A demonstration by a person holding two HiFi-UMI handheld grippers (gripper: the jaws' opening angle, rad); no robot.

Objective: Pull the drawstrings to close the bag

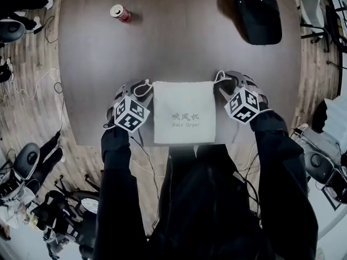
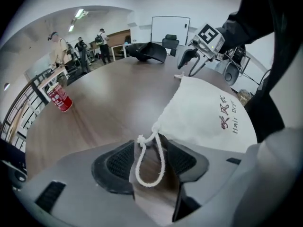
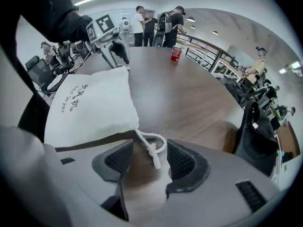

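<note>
Bag (image 1: 184,118) flat on table (image 1: 179,42), near front edge, between both grippers, mouth toward far side. Left gripper (image 2: 151,162) at top left corner, pointing down, jaws wide; left cord (image 2: 162,159) looped on the wood between pads, not pinched. Right gripper (image 3: 150,161) at top right corner, likewise wide; right cord (image 3: 154,156), frayed end, loose between pads. Can (image 1: 120,13) far left, black cap (image 1: 257,12) far right, both well apart from bag.

Both black-sleeved arms (image 1: 116,172) reach forward, the left tongs (image 1: 134,88) and right tongs (image 1: 230,81) held level with each other and well apart, each tipped steeply downward, jaws standing wide apart and clamping nothing.
</note>
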